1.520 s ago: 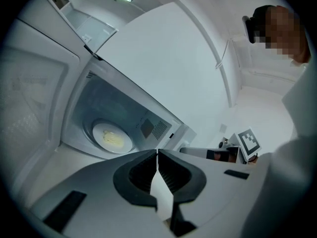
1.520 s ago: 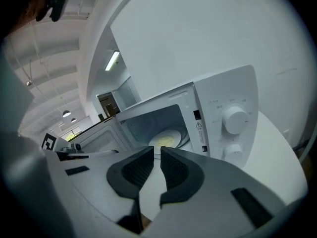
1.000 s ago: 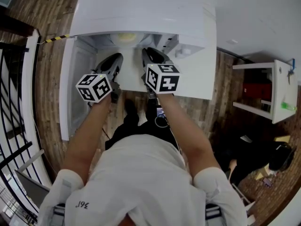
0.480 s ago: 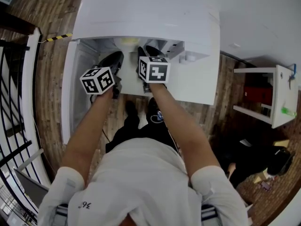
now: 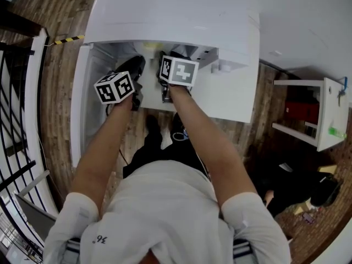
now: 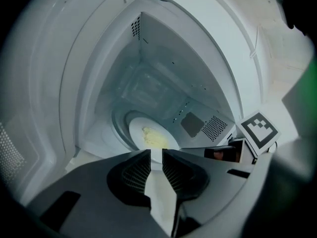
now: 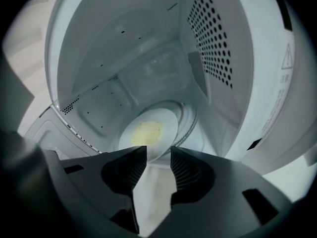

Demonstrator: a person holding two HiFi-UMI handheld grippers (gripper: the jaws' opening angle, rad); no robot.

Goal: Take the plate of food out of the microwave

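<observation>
I'm opening my empty right claw [image 7: 158, 151]; left claw [image 6: 156, 155] apart, empty. Just ahead, the round white plate of yellow food [image 7: 148, 131] seems rigid, slick: I'm targeting its near rim.

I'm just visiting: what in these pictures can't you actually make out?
- Near rim of the plate: right gripper view, behind the right gripper's opening jaws, nothing between them.
- What the yellow food is: both gripper views, too blurred.
- The plate in head view: nearly all hidden under the microwave top.
- Print on the warning label: right gripper view, too small.
</observation>
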